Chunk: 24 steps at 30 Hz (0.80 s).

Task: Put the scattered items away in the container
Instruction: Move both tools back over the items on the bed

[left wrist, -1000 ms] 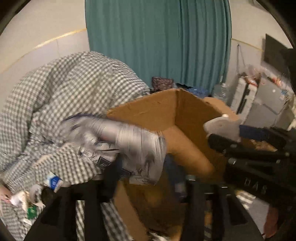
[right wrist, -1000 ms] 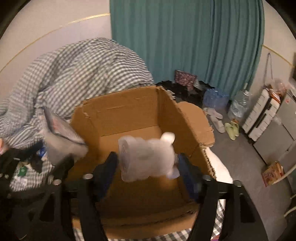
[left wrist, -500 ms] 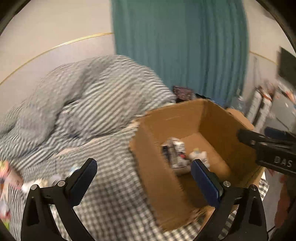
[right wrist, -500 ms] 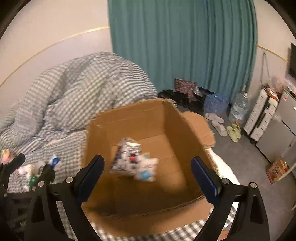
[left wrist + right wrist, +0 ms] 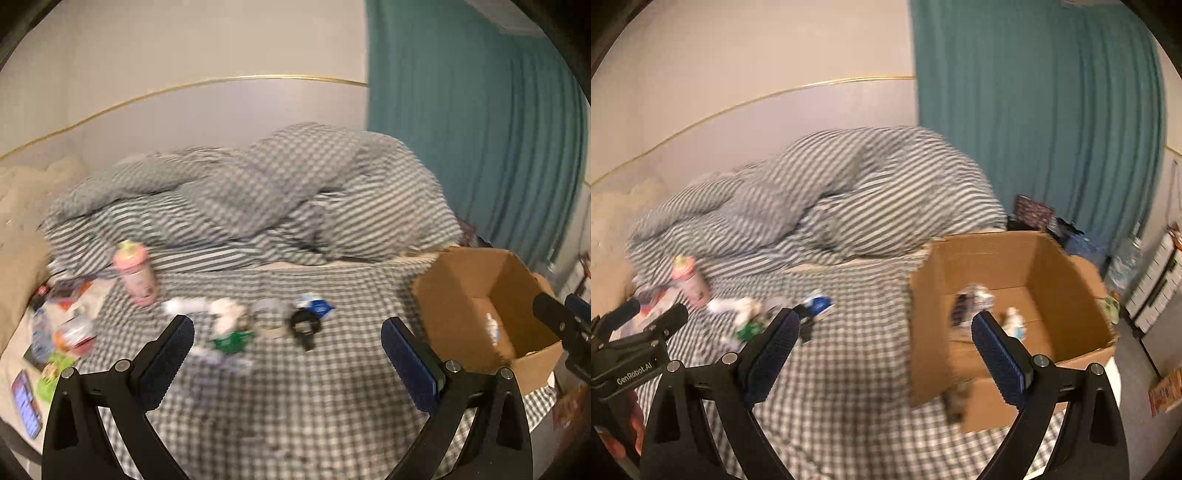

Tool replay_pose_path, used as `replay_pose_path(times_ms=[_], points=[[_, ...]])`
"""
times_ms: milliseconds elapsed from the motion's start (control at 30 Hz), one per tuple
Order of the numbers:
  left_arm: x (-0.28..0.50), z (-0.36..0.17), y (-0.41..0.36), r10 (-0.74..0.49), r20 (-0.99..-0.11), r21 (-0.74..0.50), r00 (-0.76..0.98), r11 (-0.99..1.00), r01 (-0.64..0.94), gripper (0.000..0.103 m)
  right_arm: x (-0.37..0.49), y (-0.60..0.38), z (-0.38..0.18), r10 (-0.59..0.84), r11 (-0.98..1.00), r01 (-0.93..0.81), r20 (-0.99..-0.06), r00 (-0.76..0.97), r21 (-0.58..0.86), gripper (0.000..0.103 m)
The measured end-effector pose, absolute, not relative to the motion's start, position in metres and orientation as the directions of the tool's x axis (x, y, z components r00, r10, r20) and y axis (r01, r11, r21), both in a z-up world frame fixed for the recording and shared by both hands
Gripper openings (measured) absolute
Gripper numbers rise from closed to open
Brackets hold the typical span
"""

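Observation:
An open cardboard box [image 5: 993,258] stands on the checked bed at the right; a silver packet [image 5: 971,301] and a small white toy [image 5: 1015,322] lie inside it. The box also shows in the left wrist view [image 5: 454,291]. Scattered items lie mid-bed: a pink can [image 5: 135,273], a tape roll [image 5: 269,319], a black ring-shaped item [image 5: 304,325], a blue-white packet [image 5: 316,302], a green wrapper [image 5: 231,339]. My left gripper [image 5: 286,354] is open and empty above the bed. My right gripper [image 5: 882,345] is open and empty left of the box.
A bunched checked duvet [image 5: 258,199] fills the back of the bed. More clutter and a phone [image 5: 26,404] lie at the left edge. A teal curtain [image 5: 1034,129] hangs behind. Bottles, shoes and white drawers [image 5: 1148,288] stand on the floor at right.
Both grippers opened and dropped the silver packet and the white toy into the box. Both then pulled back and swung left toward the scattered items.

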<state>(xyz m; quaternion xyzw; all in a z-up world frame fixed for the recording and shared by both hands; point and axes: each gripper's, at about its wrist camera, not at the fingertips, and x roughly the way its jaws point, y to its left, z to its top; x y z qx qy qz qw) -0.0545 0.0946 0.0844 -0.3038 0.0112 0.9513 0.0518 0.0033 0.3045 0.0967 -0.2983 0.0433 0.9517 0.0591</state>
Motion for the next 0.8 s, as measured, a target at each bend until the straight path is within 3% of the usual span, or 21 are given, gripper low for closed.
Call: replay_pose_path(times_ms=[433,633,800], points=[[-0.006,0.035,-0.016,0.01,-0.61,-0.019,-0.793,-1.0,0.002,0.103,0.011,0.194,0.044,-0.048,-0.999,0.049,-0.619,-0.784,0.016,0.095],[-0.001,0.002,-0.031,0.016,-0.646,-0.036,-0.763,-0.999,0.01,0.103,0.005,0.176,0.006,-0.066,-0.997,0.078,-0.682,-0.729,0.014,0.095],[-0.006,-0.001,-0.035,0.011,-0.648,-0.038,-0.761,-0.999,0.017,0.103,-0.001,0.172,0.008,-0.052,-0.997,0.082,-0.671,-0.74,-0.014,0.095]])
